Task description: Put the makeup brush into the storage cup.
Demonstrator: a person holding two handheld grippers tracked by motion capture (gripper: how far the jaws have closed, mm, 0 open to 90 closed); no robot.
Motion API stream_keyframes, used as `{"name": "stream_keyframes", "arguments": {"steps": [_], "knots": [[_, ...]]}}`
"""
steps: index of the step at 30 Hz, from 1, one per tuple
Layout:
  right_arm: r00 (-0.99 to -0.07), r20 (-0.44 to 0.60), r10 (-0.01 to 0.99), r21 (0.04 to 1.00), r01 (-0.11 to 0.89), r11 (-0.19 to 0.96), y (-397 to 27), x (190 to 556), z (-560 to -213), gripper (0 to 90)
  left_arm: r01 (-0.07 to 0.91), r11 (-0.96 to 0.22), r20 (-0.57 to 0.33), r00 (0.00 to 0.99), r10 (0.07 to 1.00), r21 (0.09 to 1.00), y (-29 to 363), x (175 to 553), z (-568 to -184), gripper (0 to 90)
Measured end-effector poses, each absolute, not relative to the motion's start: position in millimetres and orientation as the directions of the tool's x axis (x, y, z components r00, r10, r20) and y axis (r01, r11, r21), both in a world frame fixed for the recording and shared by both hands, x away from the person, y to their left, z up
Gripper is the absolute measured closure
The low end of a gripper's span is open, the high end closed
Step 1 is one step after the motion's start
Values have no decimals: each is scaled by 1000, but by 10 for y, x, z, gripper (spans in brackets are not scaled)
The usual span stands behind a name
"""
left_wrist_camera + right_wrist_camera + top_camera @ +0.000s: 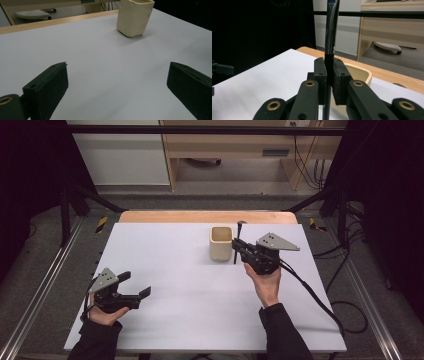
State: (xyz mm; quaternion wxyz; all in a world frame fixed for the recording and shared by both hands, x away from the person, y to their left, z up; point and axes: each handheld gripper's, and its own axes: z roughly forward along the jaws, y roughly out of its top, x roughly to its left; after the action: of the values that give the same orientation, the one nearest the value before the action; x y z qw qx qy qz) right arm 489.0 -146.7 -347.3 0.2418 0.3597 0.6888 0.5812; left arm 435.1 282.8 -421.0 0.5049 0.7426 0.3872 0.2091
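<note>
Dark and slender, the utensil stands upright in the right gripper, just beside the right wall of the cream cup. In the right gripper view its black handle runs straight up between the two pads, which press on it from both sides with no gap showing; the shaft carries on below the pads and out of the bottom of that view. Its rounded top end shows in the high view above the far rim of the cup, and its lower end hangs close to the table beside the cup's base; whether it touches the table I cannot tell. The hand carrying this gripper reaches in from the near edge, right of the middle.

The cup is square with rounded corners, open at the top, and stands upright a little right of the middle, toward the far edge of the table. In the left gripper view it sits far ahead, nothing between it and the gripper.

The left gripper hangs low over the near left part of the table, well apart from the cup. Its jaws stand wide, with only bare white table between them, and they hold nothing.
</note>
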Motion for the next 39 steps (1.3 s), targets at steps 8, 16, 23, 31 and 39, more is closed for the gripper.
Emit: {"name": "stream_keyframes", "arguments": {"steps": [8, 16, 23, 31, 39], "knots": [[-604, 85, 793, 975, 216, 59, -1455, 5019, -3461, 832, 358, -191, -75, 612, 788, 914, 2865, 4365, -4236, 32], [-585, 99, 805, 975, 220, 40, -1411, 5171, -3421, 832, 363, -209, -64, 613, 787, 908, 2869, 4379, -4258, 32], [-567, 102, 818, 974, 223, 33, -1382, 5315, -3409, 832, 370, -208, -70, 613, 787, 905, 2859, 4384, -4275, 33], [-535, 111, 838, 975, 223, 13, -1377, 5489, -3369, 832, 375, -202, -78, 612, 787, 905, 2855, 4389, -4286, 33], [-516, 117, 848, 976, 218, -2, -1332, 5610, -3357, 832, 376, -204, -78, 614, 785, 904, 2851, 4393, -4291, 35]]}}
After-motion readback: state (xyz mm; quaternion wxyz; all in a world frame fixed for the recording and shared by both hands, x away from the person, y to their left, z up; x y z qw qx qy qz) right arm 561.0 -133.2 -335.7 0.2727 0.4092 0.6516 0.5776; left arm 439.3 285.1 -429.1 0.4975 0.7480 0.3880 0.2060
